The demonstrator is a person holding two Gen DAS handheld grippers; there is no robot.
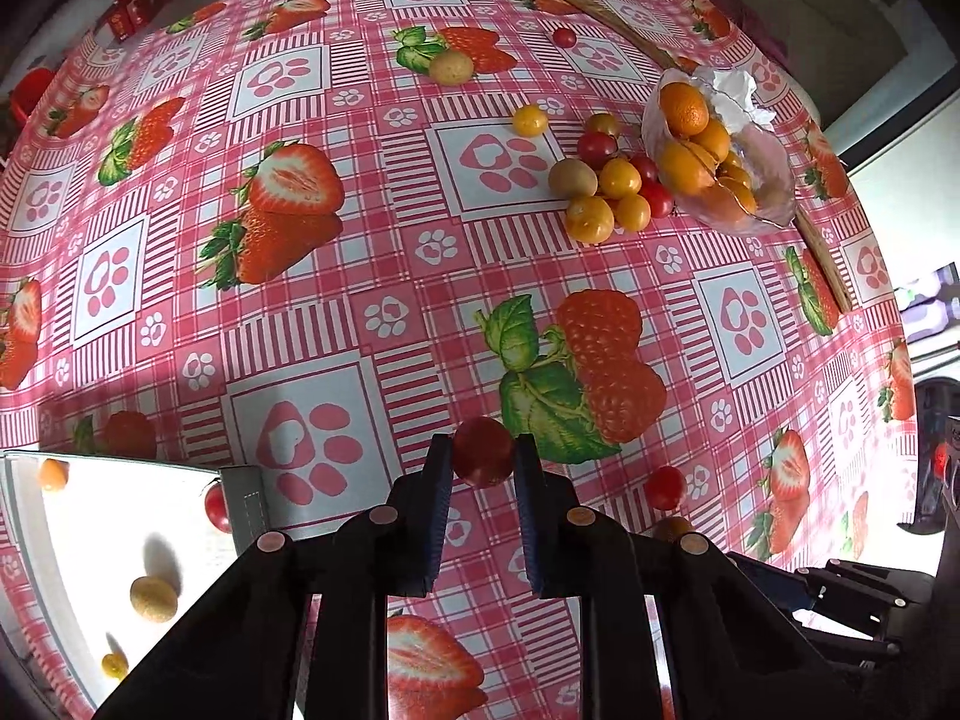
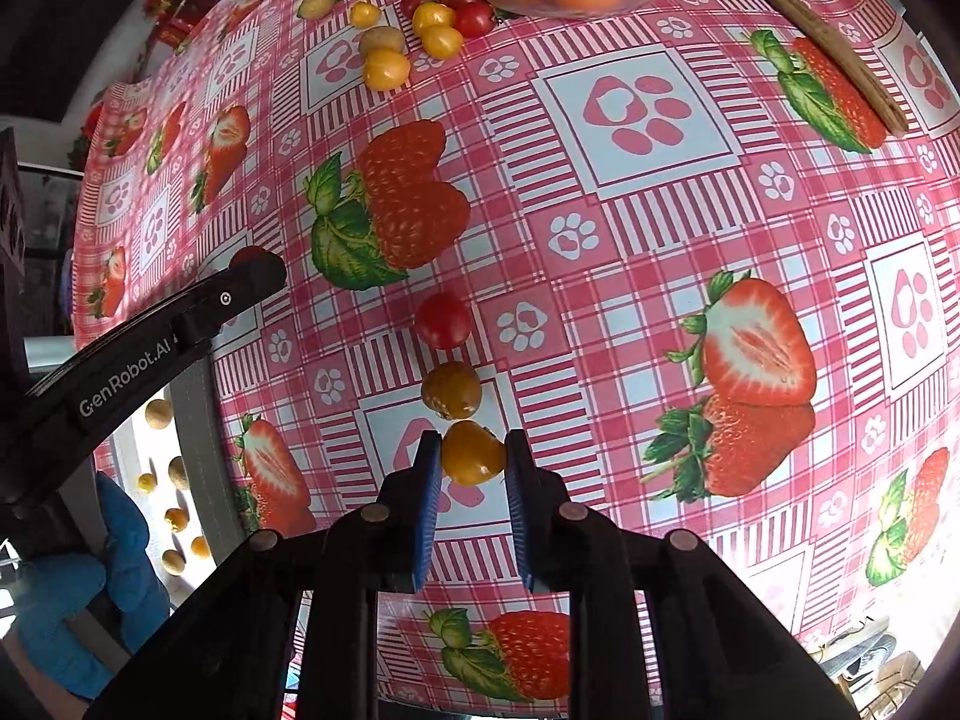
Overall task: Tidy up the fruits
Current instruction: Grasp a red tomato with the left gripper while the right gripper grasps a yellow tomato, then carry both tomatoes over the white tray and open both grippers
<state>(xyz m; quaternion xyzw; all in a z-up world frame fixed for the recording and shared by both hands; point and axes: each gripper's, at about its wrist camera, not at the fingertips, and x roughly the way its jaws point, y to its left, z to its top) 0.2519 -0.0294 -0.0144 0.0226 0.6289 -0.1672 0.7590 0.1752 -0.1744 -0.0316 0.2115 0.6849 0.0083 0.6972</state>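
Observation:
My left gripper (image 1: pixel 483 459) is shut on a red cherry tomato (image 1: pixel 483 450), held above the strawberry-print tablecloth. My right gripper (image 2: pixel 474 459) is shut on a yellow-orange cherry tomato (image 2: pixel 471 453). Just beyond it lie another yellow tomato (image 2: pixel 451 390) and a red tomato (image 2: pixel 443 320). A glass bowl of oranges (image 1: pixel 720 150) stands far right, with a cluster of red and yellow tomatoes and small brown fruits (image 1: pixel 612 180) beside it. A white tray (image 1: pixel 96 570) at lower left holds a few small fruits. The left gripper's arm (image 2: pixel 150 348) shows in the right wrist view.
A wooden back-scratcher (image 1: pixel 612 18) lies behind the bowl near the far table edge. A lone brown fruit (image 1: pixel 451 67), a yellow tomato (image 1: pixel 530 120) and a small red tomato (image 1: pixel 564 37) lie apart. A blue-gloved hand (image 2: pixel 90 588) is at lower left.

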